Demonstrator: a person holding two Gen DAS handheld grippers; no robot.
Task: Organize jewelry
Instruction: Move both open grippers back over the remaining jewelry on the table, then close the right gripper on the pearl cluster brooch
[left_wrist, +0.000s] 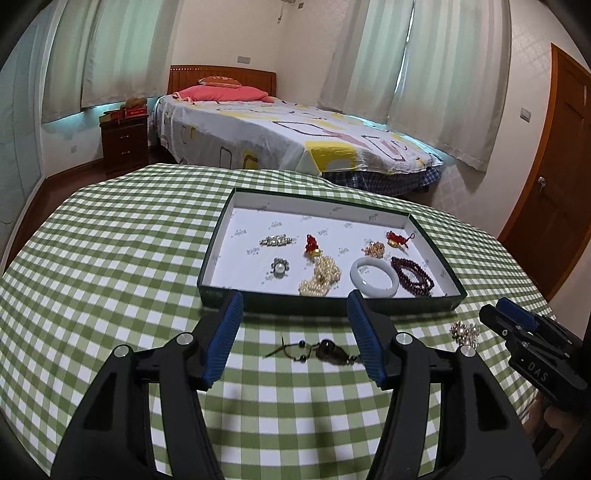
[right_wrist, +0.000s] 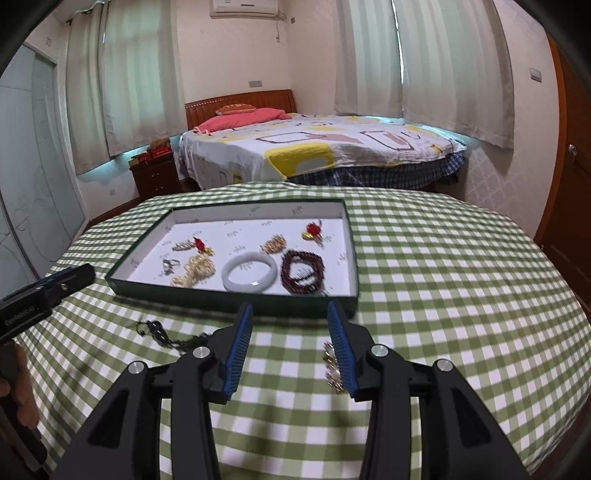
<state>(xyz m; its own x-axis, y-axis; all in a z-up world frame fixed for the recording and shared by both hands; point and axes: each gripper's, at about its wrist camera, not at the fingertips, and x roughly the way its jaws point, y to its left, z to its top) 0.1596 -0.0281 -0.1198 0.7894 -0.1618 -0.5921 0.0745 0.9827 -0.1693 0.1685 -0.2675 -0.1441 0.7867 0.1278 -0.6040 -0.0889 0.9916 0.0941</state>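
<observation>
Two hand-held grippers gaping empty, dark pendant between left's fingers, tray beyond

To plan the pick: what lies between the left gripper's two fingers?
A dark beaded pendant lies on the checked tablecloth between them, untouched; left wrist view.

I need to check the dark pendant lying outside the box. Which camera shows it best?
The left wrist view: the dark pendant lies whole on the tablecloth between the open left gripper fingers. The right wrist view shows it small, blurred, partly behind a finger.
</observation>
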